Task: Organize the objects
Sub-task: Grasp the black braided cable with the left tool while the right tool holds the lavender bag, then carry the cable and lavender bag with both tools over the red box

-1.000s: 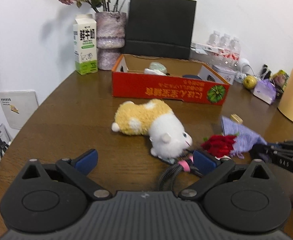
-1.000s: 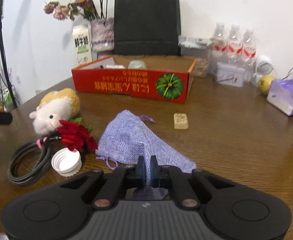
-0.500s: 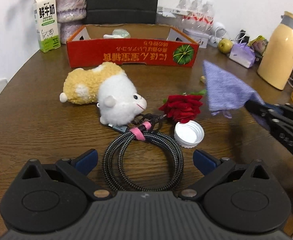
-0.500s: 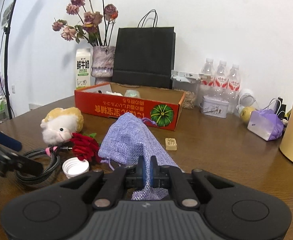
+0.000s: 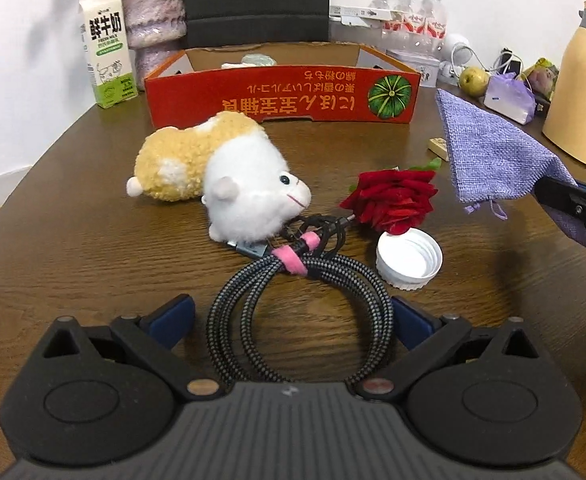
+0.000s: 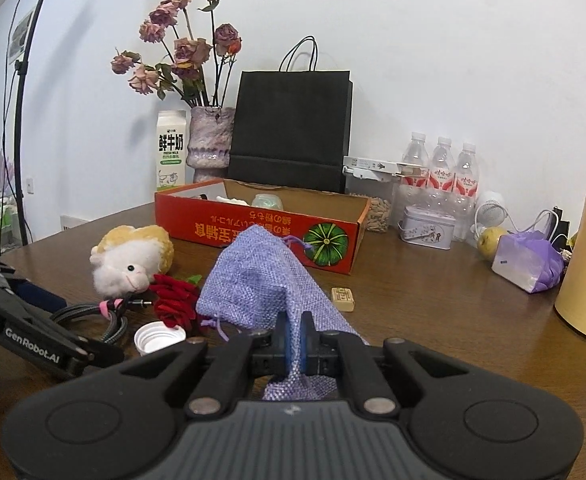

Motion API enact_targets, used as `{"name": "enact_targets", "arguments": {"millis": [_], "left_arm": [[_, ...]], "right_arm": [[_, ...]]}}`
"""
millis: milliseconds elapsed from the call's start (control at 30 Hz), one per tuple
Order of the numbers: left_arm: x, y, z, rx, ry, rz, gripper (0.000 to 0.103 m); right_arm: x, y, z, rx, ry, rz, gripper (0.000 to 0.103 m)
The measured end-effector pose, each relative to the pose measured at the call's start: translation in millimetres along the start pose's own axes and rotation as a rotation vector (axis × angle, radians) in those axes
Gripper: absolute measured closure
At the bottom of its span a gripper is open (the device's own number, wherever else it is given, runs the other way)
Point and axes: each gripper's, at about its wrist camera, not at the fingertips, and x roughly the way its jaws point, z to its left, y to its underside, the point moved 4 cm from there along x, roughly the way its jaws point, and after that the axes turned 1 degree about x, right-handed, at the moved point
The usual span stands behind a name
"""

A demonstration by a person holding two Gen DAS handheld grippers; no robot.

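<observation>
My right gripper is shut on a purple woven pouch and holds it above the table; the pouch also shows in the left wrist view. My left gripper is open, its fingers either side of a coiled black cable with a pink tie. Beyond it lie a plush hamster, a red rose and a white bottle cap. An open red cardboard box stands behind them, with small items inside.
A small tan block lies on the wooden table. At the back stand a milk carton, a vase of dried flowers, a black paper bag, water bottles and a tin. A cream thermos is far right.
My right gripper has lifted the pouch off the table. My left gripper has moved up to the coiled cable, which now lies between its open fingers.
</observation>
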Motion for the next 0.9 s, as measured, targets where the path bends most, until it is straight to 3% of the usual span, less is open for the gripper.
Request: {"name": "enact_targets", "arguments": {"millis": [67, 900], "left_arm": [[-5, 2, -1, -0.006, -0.011, -0.031, 0.012], [-72, -3, 9, -0.035, -0.038, -0.23, 0.014]], "right_arm": [[-1, 0, 0, 0.0, -0.001, -0.003, 0.099], [-20, -2, 8, 0.047, 0.021, -0.076, 0.099]]}}
